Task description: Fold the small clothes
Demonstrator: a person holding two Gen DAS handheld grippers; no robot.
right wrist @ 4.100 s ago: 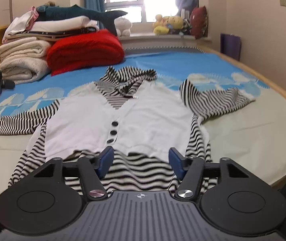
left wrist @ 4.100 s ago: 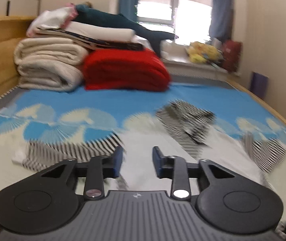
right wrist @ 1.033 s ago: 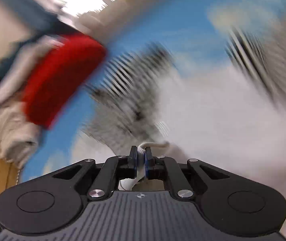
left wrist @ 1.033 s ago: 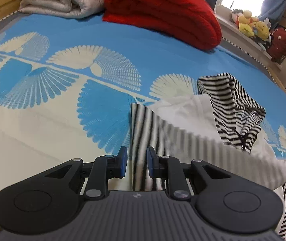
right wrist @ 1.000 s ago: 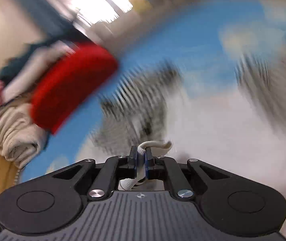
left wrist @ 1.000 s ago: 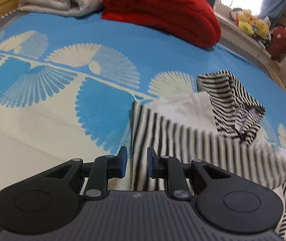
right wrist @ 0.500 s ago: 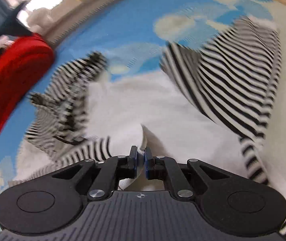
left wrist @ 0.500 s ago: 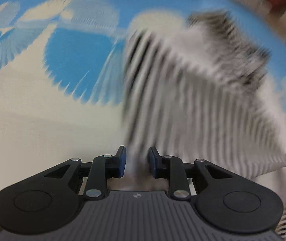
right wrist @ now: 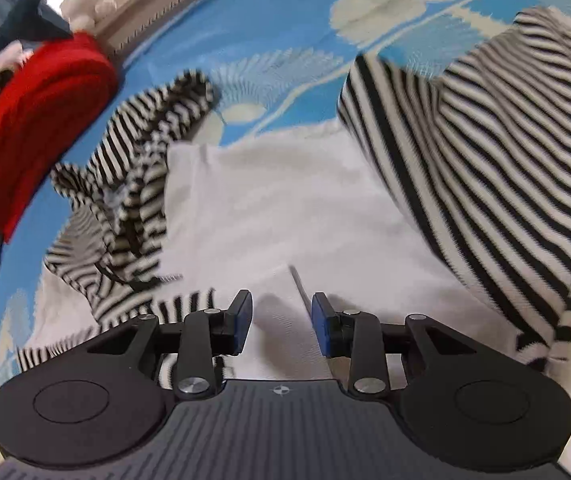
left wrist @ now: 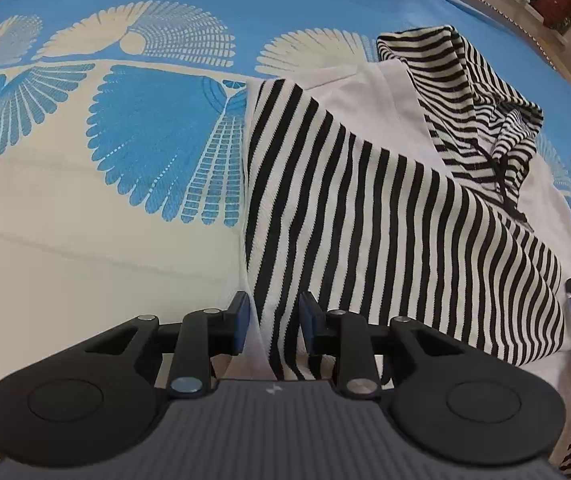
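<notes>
No readable text, labels, brands or numbers in either view. Only mark: a small pale emblem, no letters legible, on the ribbed grey body behind each pair of tongs, the left tongs (left wrist: pixel 273 320) and the right tongs (right wrist: pixel 282 318).

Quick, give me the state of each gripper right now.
Left gripper: jaws have just been opening, striped sleeve lies between them, not pinched.
Right gripper: jaws have just been opening, holding nothing, over the white front panel.
</notes>
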